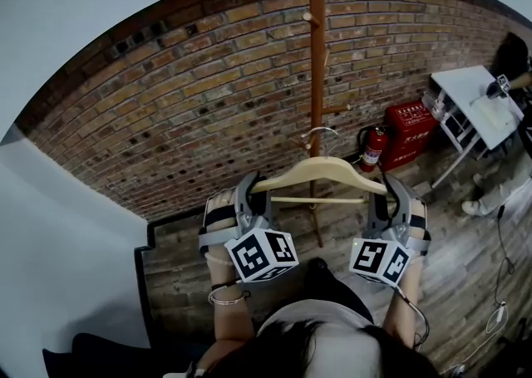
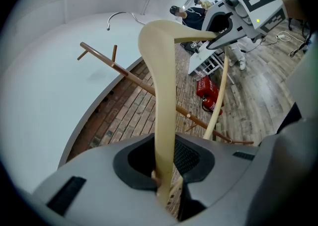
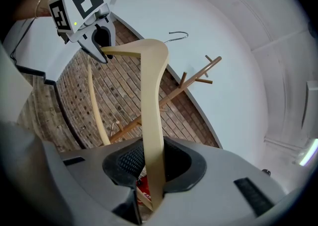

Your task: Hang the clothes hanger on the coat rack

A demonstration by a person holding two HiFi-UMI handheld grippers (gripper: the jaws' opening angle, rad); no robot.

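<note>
A pale wooden clothes hanger point(image 1: 320, 172) with a metal hook point(image 1: 319, 132) is held level between both grippers, in front of the wooden coat rack point(image 1: 316, 52). My left gripper point(image 1: 253, 189) is shut on the hanger's left arm point(image 2: 161, 120). My right gripper point(image 1: 384, 189) is shut on its right arm point(image 3: 151, 125). The hook point(image 2: 119, 16) sits just before the rack's pole, near its lower pegs point(image 1: 341, 109). In the right gripper view the rack point(image 3: 196, 81) shows behind the hanger, and the left gripper point(image 3: 97, 46) grips the far end.
A brick wall point(image 1: 191, 102) stands behind the rack. A red fire extinguisher point(image 1: 374, 148) and a red box point(image 1: 410, 131) sit on the floor to the right. A white table point(image 1: 478, 102) and a seated person point(image 1: 507, 177) are at far right.
</note>
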